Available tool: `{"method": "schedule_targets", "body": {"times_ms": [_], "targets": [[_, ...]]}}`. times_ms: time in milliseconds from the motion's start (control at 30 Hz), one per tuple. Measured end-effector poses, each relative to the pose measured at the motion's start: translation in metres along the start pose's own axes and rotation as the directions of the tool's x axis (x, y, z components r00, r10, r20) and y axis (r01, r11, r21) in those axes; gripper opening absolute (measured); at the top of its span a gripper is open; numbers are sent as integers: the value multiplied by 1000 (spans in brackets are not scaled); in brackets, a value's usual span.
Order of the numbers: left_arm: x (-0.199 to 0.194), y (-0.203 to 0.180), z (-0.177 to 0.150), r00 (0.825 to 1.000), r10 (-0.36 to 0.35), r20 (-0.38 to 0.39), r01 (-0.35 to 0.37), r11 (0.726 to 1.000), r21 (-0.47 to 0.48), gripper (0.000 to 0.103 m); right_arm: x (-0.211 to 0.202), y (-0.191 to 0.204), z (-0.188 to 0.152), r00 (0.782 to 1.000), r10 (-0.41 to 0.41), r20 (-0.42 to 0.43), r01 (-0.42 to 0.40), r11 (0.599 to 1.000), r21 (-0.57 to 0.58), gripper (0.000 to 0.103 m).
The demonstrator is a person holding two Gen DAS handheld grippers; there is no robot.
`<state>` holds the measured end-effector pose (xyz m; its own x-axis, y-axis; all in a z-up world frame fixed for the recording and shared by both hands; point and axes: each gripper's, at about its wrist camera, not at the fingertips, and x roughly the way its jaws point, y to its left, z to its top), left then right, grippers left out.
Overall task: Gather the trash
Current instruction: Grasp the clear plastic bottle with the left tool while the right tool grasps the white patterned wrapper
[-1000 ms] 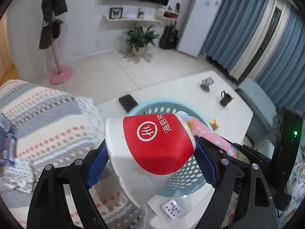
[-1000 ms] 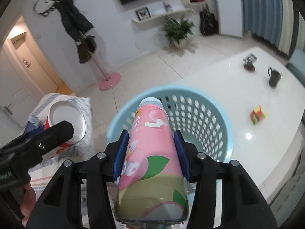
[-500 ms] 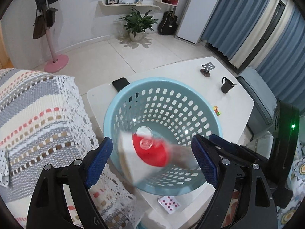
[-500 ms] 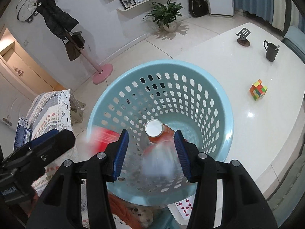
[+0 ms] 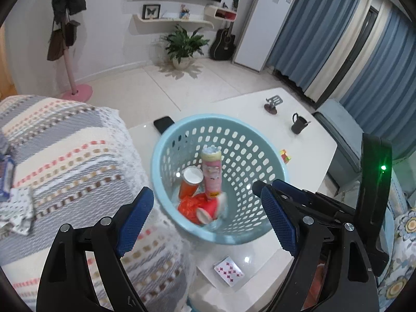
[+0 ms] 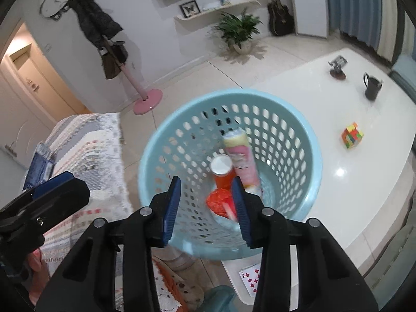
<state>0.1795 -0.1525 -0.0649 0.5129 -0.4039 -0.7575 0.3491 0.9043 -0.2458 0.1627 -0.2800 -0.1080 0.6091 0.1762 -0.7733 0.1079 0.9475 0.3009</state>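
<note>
A light blue perforated basket point(image 5: 166, 156) point(image 6: 306, 135) stands on the white table's near corner. Inside it a pink bottle point(image 5: 212, 174) point(image 6: 241, 158) leans upright beside an orange can point(image 5: 189, 183) point(image 6: 222, 171), with the red-and-white paper cup point(image 5: 208, 208) point(image 6: 221, 202) lying at the bottom. My left gripper point(image 5: 206, 219) is open and empty above the basket's near rim. My right gripper point(image 6: 206, 205) is open and empty over the basket, and its arm shows at the right of the left wrist view.
A sofa arm with a striped crochet cover point(image 5: 65, 156) point(image 6: 85, 143) lies left of the basket. On the table point(image 5: 306, 156) are a black phone point(image 5: 163, 124), a phone stand point(image 6: 337, 68), a black mug point(image 6: 372, 88), a puzzle cube point(image 6: 351, 135) and a playing card point(image 5: 228, 273).
Both grippers opened. The red cup and the pink bottle dropped from them into the basket and now rest inside it.
</note>
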Motion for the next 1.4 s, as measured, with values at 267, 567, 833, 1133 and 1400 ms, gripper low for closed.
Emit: {"method": "schedule_targets", "body": {"times_ms": [267, 567, 833, 1133, 1400], "targets": [[-93, 28, -20, 990, 41, 138, -36, 999, -38, 83, -54, 79, -13, 988, 128, 87, -113, 981, -155, 35], [-194, 112, -68, 950, 217, 225, -182, 969, -168, 82, -75, 188, -47, 963, 267, 48, -232, 901, -367, 35], [-243, 217, -106, 908, 369, 198, -296, 900, -321, 82, -38, 255, -66, 967, 253, -24, -237, 864, -445, 36], [-222, 295, -91, 911, 396, 120, -345, 887, -305, 83, 18, 278, -57, 976, 216, -39, -212, 879, -427, 45], [-170, 320, -49, 919, 395, 7, -390, 911, -134, 84, 38, 289, -47, 978, 203, -57, -207, 874, -439, 60]]}}
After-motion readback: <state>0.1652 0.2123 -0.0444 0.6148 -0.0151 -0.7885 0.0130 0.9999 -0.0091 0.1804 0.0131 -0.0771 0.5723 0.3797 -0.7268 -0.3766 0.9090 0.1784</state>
